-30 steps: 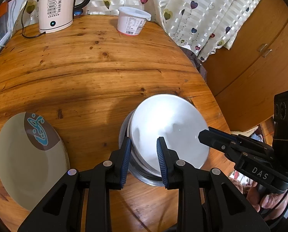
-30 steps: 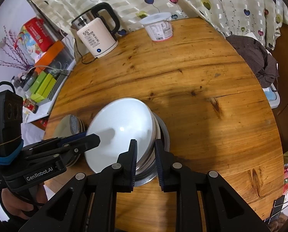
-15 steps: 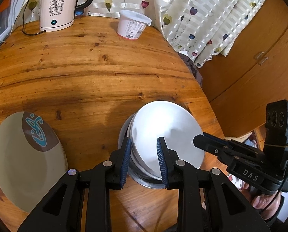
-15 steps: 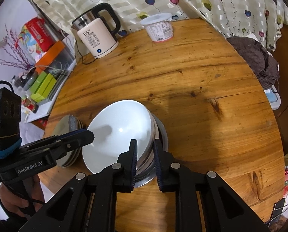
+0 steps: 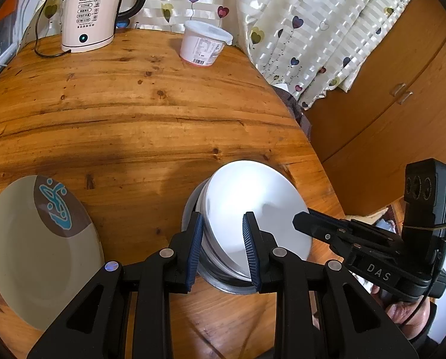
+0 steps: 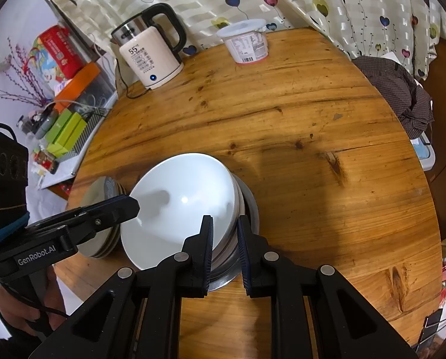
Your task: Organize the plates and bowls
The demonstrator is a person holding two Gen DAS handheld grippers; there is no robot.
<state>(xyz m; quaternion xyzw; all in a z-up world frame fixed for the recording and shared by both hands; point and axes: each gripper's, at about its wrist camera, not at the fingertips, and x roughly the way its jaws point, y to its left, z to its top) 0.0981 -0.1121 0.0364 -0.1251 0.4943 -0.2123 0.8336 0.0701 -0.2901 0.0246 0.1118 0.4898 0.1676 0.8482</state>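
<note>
A stack of white bowls (image 5: 253, 206) sits nested in a steel bowl (image 5: 229, 284) near the table's front edge. My left gripper (image 5: 221, 245) is shut on the stack's left rim. My right gripper (image 6: 225, 245) is shut on the stack's right rim, over the white bowls (image 6: 181, 203) and the steel bowl (image 6: 248, 206). The stack is tilted and held between both grippers. A stack of beige plates (image 5: 34, 248) with a brown and teal patch lies to the left; it also shows in the right wrist view (image 6: 103, 197).
A white kettle (image 5: 88, 15) and a white plastic tub (image 5: 203, 43) stand at the back of the round wooden table (image 5: 133, 104). Curtains hang behind. A wooden cabinet (image 5: 402, 89) stands right. Dark cloth (image 6: 399, 89) lies beyond the table's right edge.
Both grippers and the bowl stack have drawn back toward the table's front edge, so the kettle and tub look farther off. The grip on the rims is unchanged.
</note>
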